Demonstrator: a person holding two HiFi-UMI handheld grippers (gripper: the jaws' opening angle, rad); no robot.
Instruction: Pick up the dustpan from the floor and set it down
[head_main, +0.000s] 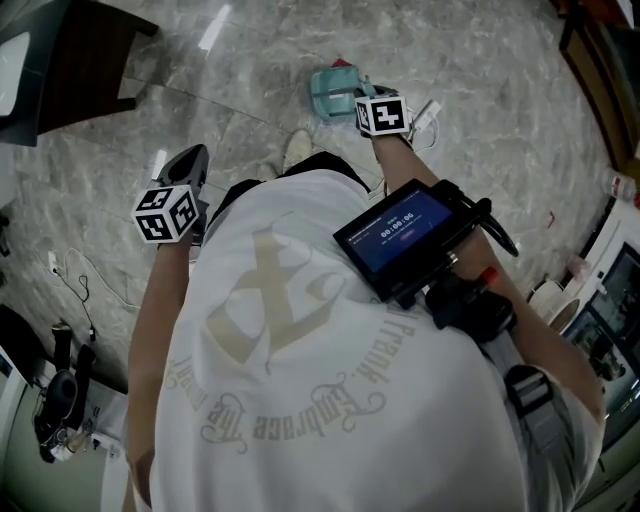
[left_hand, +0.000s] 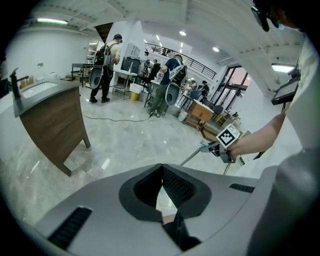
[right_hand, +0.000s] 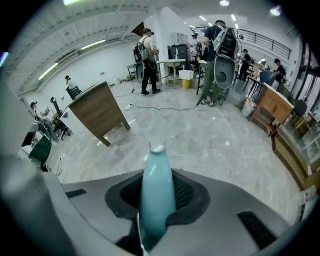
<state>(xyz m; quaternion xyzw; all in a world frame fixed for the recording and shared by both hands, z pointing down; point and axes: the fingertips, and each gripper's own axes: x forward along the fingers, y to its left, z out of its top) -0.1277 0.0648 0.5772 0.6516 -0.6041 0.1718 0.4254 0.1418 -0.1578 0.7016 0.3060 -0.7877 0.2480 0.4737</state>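
The right claw (right_hand: 158, 196) is clamped on the dustpan's (head_main: 336, 92) pale teal handle (right_hand: 157, 165), which stands upright between the jaws and juts past their tips. The pan itself shows just beyond the claw; whether it clears the floor (head_main: 250, 70) is unclear. The left claw (left_hand: 162, 186), off to the side, is closed and empty.

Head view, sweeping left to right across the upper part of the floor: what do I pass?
Dark wooden table → left gripper → light shoe → teal dustpan → wooden furniture at the right edge.
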